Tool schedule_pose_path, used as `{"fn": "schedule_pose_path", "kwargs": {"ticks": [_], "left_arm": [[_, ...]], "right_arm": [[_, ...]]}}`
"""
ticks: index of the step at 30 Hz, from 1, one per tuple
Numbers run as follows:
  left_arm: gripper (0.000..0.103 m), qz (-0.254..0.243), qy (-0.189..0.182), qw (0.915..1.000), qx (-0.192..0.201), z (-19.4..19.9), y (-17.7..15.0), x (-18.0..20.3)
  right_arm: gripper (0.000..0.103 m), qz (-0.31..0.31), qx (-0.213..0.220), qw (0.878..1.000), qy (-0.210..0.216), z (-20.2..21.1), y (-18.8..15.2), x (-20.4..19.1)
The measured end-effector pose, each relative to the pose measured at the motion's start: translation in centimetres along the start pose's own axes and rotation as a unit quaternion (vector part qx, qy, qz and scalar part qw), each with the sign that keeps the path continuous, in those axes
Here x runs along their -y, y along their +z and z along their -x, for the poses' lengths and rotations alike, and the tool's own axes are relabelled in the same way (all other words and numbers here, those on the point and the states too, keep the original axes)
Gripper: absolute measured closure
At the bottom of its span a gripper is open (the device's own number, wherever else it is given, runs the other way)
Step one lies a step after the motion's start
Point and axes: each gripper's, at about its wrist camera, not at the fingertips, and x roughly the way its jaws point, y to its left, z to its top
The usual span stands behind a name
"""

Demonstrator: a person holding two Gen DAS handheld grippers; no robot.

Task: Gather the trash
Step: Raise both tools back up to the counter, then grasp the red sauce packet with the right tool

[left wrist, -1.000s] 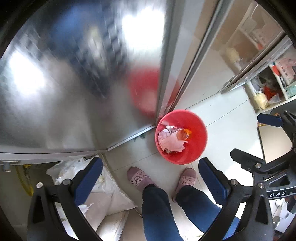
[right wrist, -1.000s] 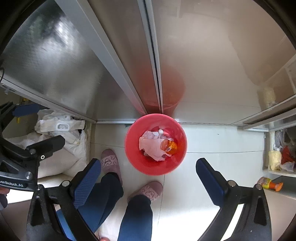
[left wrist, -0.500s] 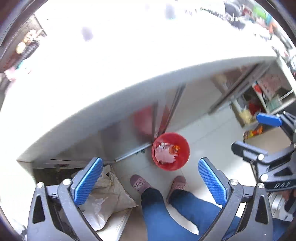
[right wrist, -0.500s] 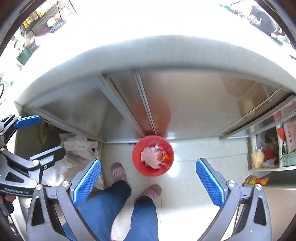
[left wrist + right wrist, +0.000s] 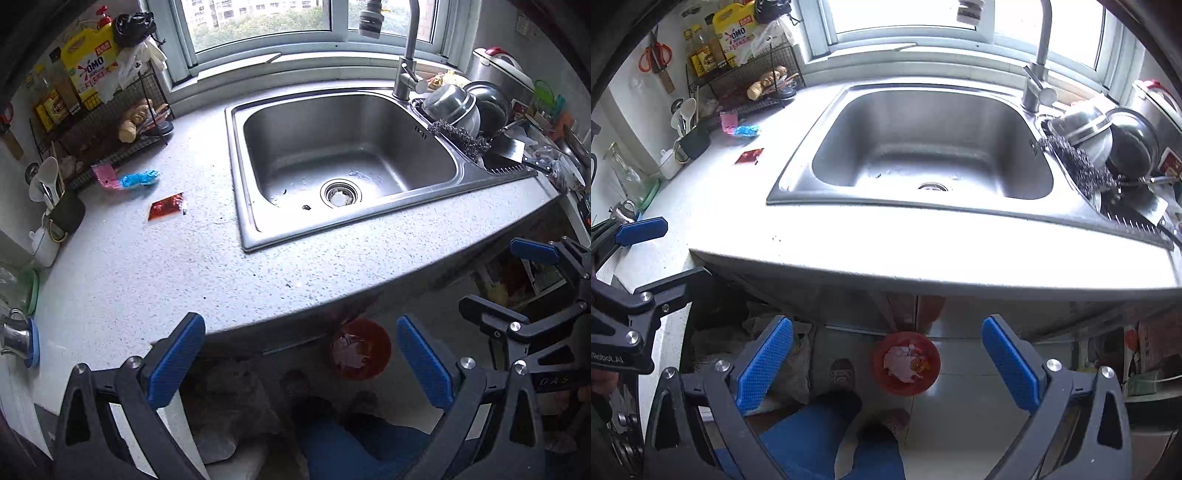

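Note:
A red sauce packet (image 5: 166, 205) lies on the speckled counter (image 5: 147, 266) left of the sink. Farther left lie a blue wrapper (image 5: 139, 179) and a pink wrapper (image 5: 104, 176). The same three show small in the right wrist view: red packet (image 5: 749, 156), blue wrapper (image 5: 747, 130), pink wrapper (image 5: 728, 120). A red bin (image 5: 364, 349) with trash in it stands on the floor under the counter edge; it also shows in the right wrist view (image 5: 906, 363). My left gripper (image 5: 301, 363) and right gripper (image 5: 886, 363) are both open and empty, held above the counter's front edge.
A steel sink (image 5: 347, 162) with a tall faucet (image 5: 406, 74) fills the counter's middle. Pots and a scourer (image 5: 460, 138) sit at its right. A wire rack (image 5: 110, 122) with bottles stands at back left, a utensil cup (image 5: 66, 216) beside it. My legs (image 5: 343, 439) stand below.
Both grippers have risen from near the floor by the red bin to above the counter. The sink and countertop have come into view. Both stay open.

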Motion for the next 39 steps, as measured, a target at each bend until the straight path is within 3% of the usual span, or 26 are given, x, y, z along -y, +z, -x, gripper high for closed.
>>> {"fn": "schedule_pose_path", "kwargs": {"ticks": [12,21,31,39], "left_arm": [[0.000,0.038,0.009,0.9987,0.033,1.4,6.0,-9.7],[0.000,0.066,0.026,0.9967,0.039,-0.1,9.7,-18.7],[0.000,0.123,0.034,0.9919,0.001,-3.7,9.3,-27.5],[0.000,0.158,0.025,0.9859,-0.048,-8.3,7.8,-32.1]], "right_arm": [[0.001,0.039,0.040,0.998,0.015,-0.4,10.1,-4.0],[0.001,0.076,0.045,0.996,0.027,-3.8,17.0,-8.9],[0.001,0.127,0.011,0.991,0.052,-9.2,21.6,-15.1],[0.001,0.173,-0.049,0.981,0.074,-15.1,23.0,-19.1]]}}
